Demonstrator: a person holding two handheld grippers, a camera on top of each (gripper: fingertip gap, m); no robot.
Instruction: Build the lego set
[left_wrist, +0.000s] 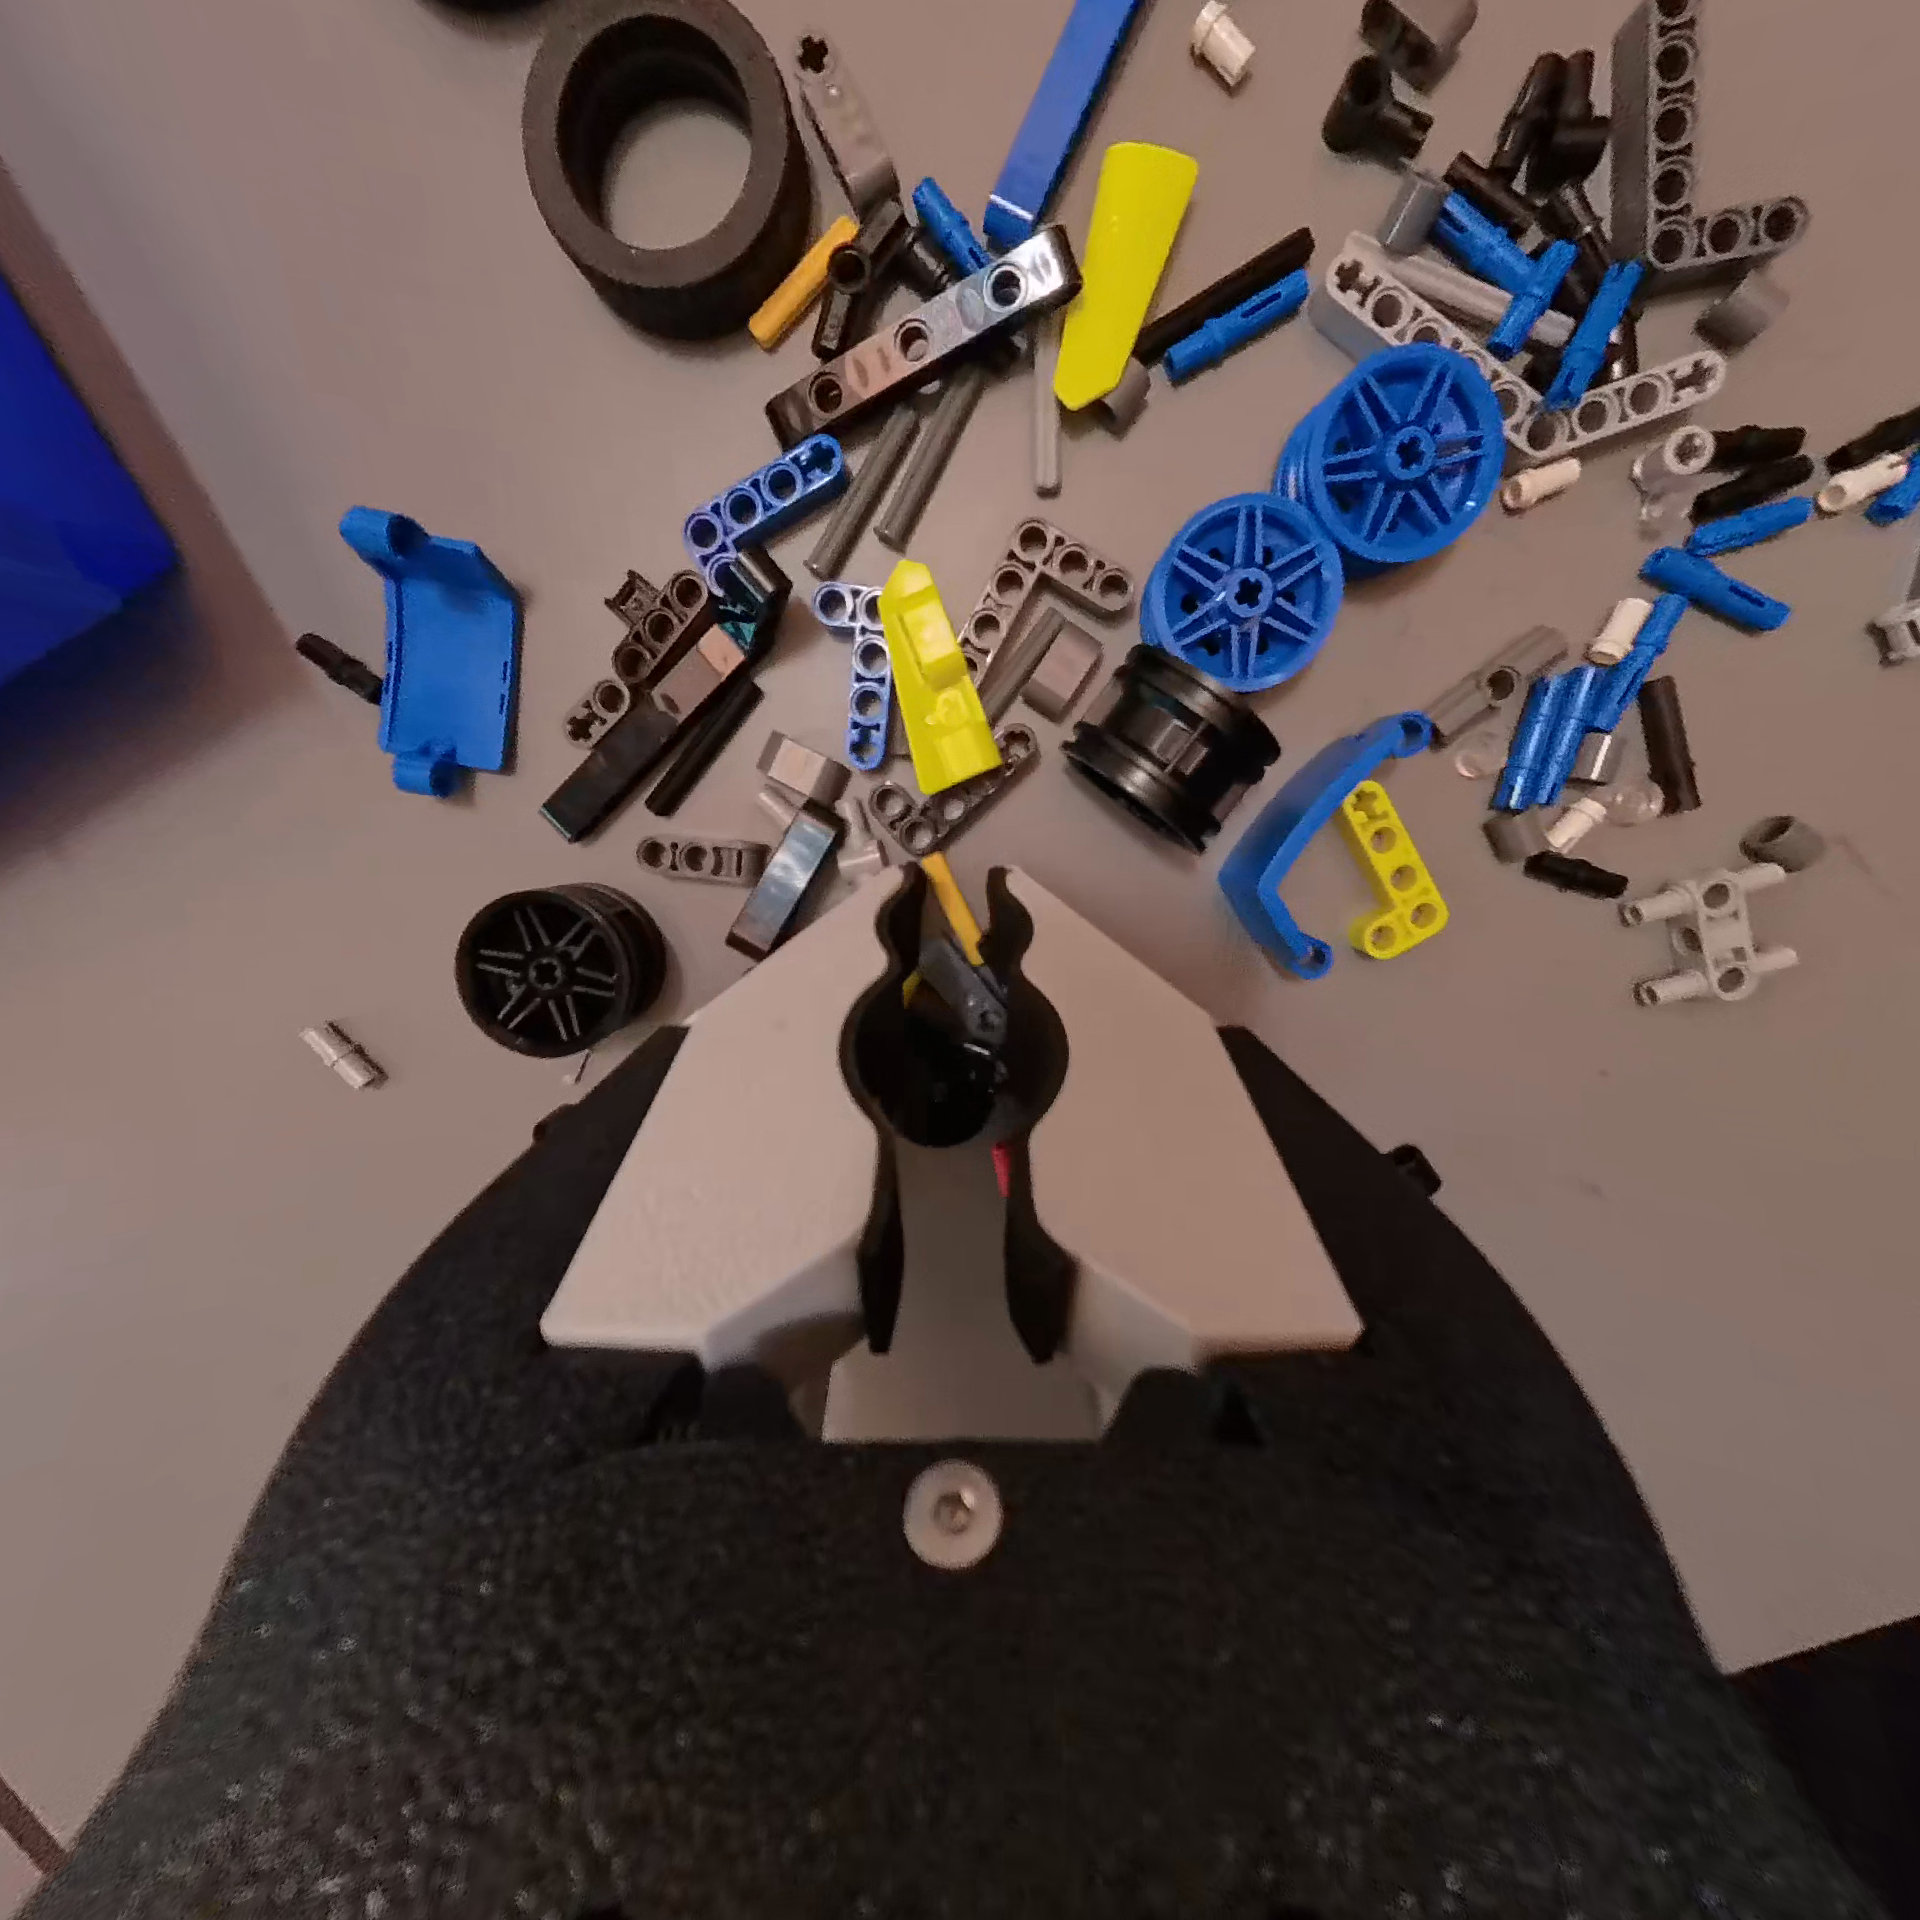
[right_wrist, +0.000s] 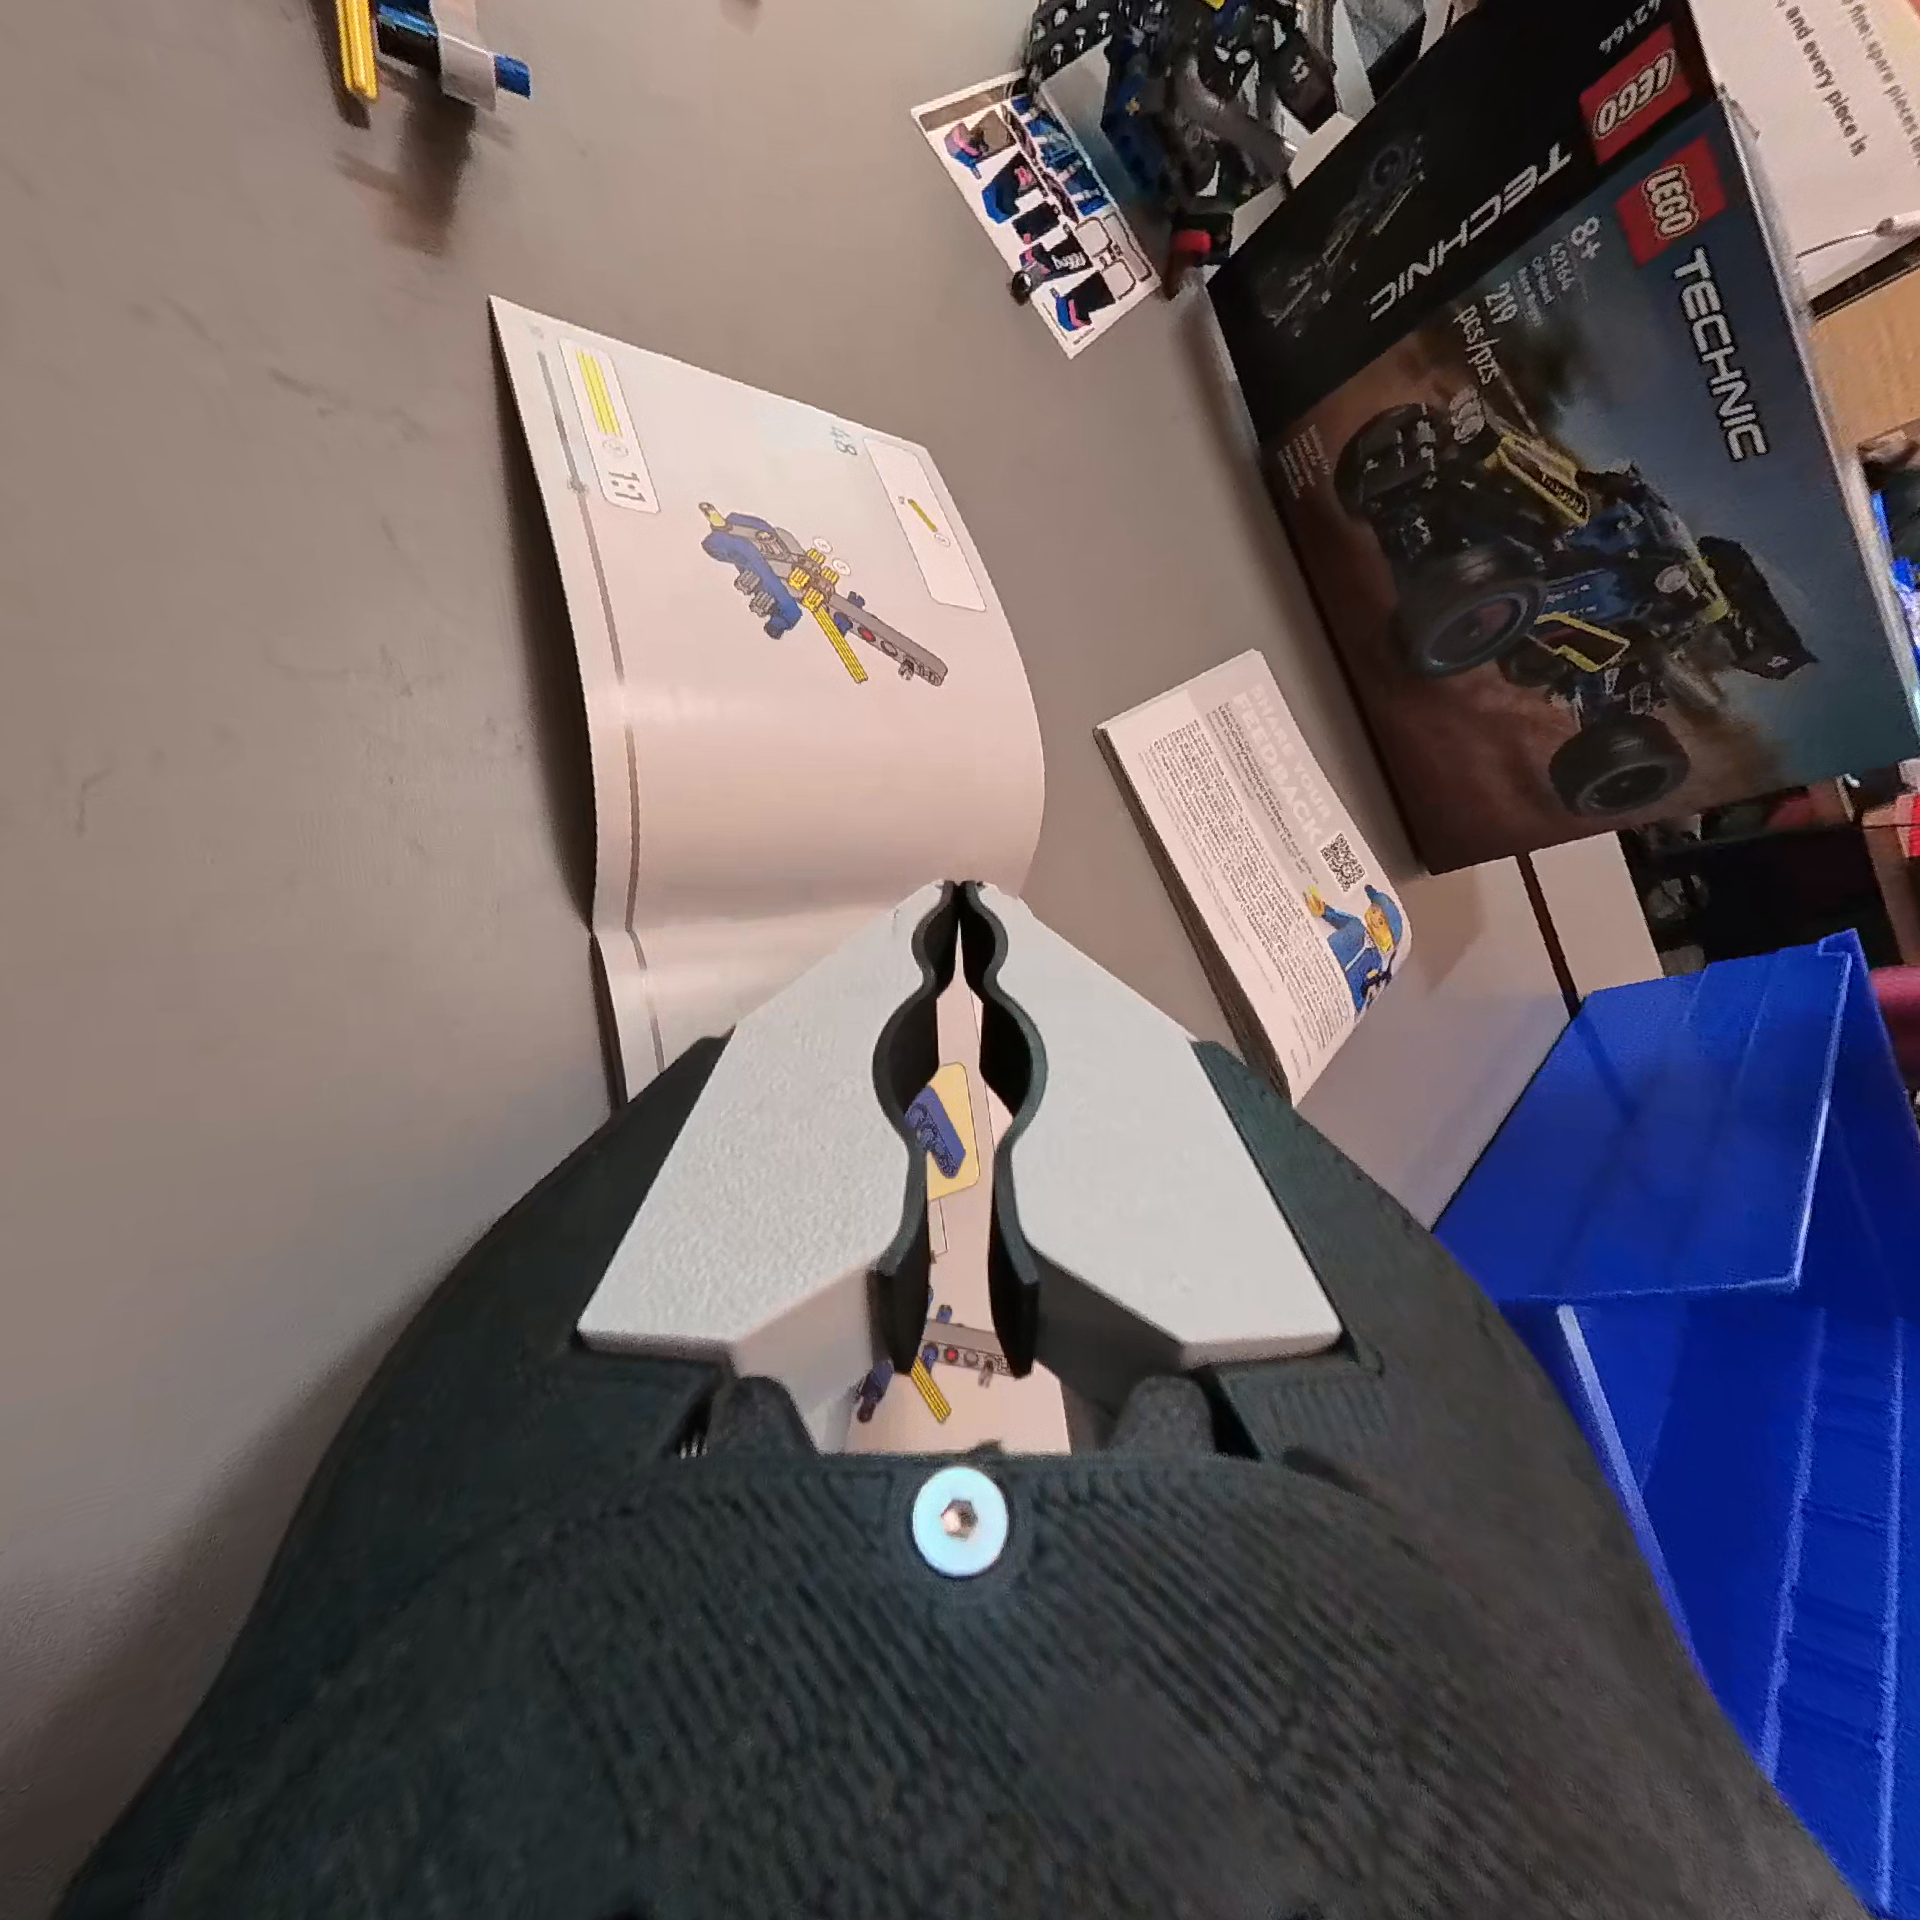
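Grey table (left_wrist: 312, 312): loose lego pieces (left_wrist: 1039, 582) lie scattered across it.
Left gripper (left_wrist: 951, 883): pinching a small build (left_wrist: 961, 971) with a yellow stick.
Right gripper (right_wrist: 958, 891): tips pressed together, holding nothing, over the open booklet (right_wrist: 790, 665).

Loose plastic pieces (left_wrist: 940, 681) shine smooth and glossy on the matt grey table (left_wrist: 260, 343) — the black tyre (left_wrist: 665, 171) looks dull and rubbery. The instruction booklet (right_wrist: 790, 665) is satin paper, the set box (right_wrist: 1558, 499) printed glossy card. Both gripper bodies look rough and grainy — their screws bright metal
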